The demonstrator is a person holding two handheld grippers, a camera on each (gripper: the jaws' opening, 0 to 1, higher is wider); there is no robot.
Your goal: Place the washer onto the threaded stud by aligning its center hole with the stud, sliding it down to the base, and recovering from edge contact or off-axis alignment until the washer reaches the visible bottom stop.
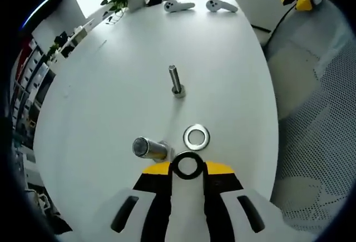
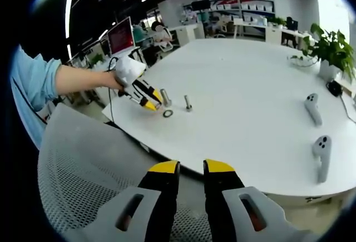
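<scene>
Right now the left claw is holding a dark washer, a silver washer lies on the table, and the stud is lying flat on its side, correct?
Not quite. The left claw holds the dark washer and the silver washer lies on the table, but the left gripper view shows the stud standing upright.

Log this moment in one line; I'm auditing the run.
left tool: gripping black washer | stud: upright, bare | silver washer: on table | right tool: empty
</scene>
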